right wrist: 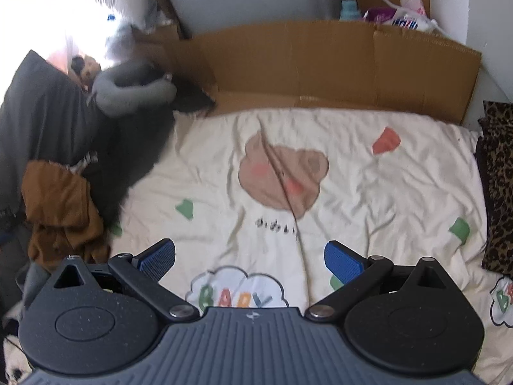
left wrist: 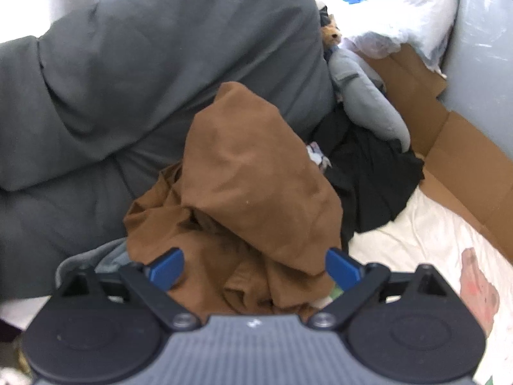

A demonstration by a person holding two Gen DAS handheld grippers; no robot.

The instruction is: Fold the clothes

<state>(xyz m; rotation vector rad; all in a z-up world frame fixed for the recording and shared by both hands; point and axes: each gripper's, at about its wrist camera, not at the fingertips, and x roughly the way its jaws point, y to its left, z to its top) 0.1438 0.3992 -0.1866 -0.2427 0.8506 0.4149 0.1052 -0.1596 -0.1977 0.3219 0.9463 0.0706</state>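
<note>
A crumpled brown garment (left wrist: 250, 192) lies heaped on the bed, leaning against a grey duvet (left wrist: 144, 73). My left gripper (left wrist: 255, 271) stands open just above its near folds, blue pads on either side of the cloth, nothing clamped. In the right wrist view the same brown garment (right wrist: 61, 205) sits at the far left. My right gripper (right wrist: 250, 260) hovers open over the cream printed bedsheet (right wrist: 352, 176), holding nothing. A black garment (left wrist: 372, 173) lies bunched to the right of the brown one.
A grey neck pillow (left wrist: 368, 102) rests behind the black garment. Flattened cardboard (right wrist: 336, 64) lines the far side of the bed. A leopard-print cloth (right wrist: 500, 186) lies at the right edge. A white pillow (left wrist: 400, 9) and small plush toy (left wrist: 332, 33) sit at the back.
</note>
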